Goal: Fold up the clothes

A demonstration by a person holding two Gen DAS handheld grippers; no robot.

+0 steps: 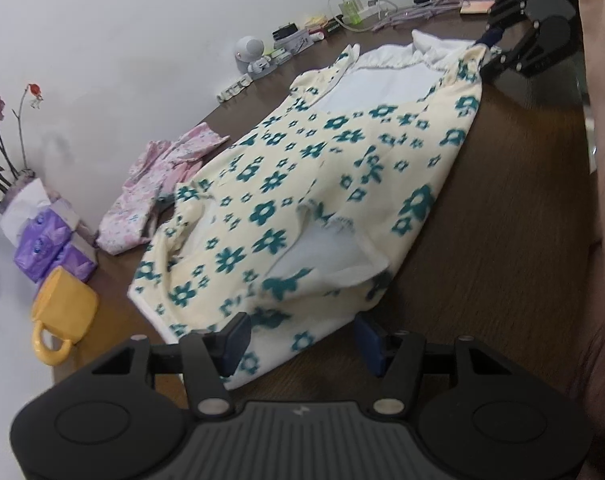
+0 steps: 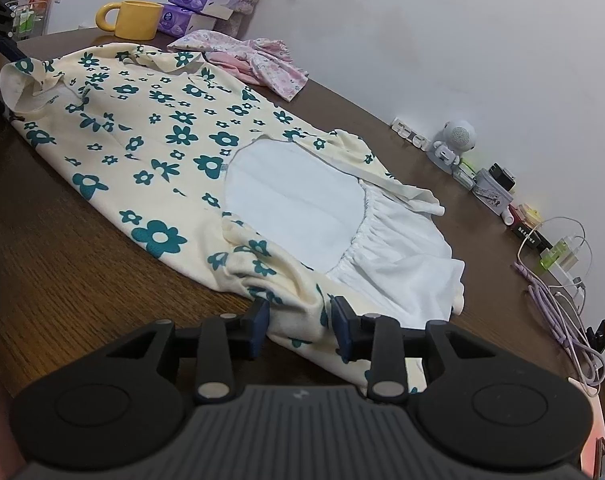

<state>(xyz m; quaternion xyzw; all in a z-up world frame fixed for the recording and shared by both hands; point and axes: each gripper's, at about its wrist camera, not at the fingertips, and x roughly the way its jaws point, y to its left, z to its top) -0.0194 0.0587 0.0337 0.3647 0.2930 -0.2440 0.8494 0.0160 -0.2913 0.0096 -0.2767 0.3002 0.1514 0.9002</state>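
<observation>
A cream garment with teal flowers (image 1: 322, 168) (image 2: 162, 132) lies spread along the dark wooden table (image 1: 482, 280) (image 2: 62, 260), its white lining showing. My left gripper (image 1: 302, 340) straddles the near hem corner. One pad touches the cloth, the other stands clear of it, so the jaws are open. In the right wrist view that gripper's fingers (image 2: 6, 48) flank the curled far corner. My right gripper (image 2: 301, 326) (image 1: 492, 46) is at the opposite end, by the white gathered lining. Bunched cloth fills the gap between its pads and rises to a peak there.
A pink floral garment (image 1: 162, 176) (image 2: 254, 60) lies crumpled by the wall. A yellow mug (image 1: 62, 312) (image 2: 136, 20) and purple tissue packs (image 1: 46, 244) (image 2: 194, 4) stand past it. A white robot figure (image 1: 252, 56) (image 2: 454, 140), small items and cables (image 2: 558, 300) line the wall edge.
</observation>
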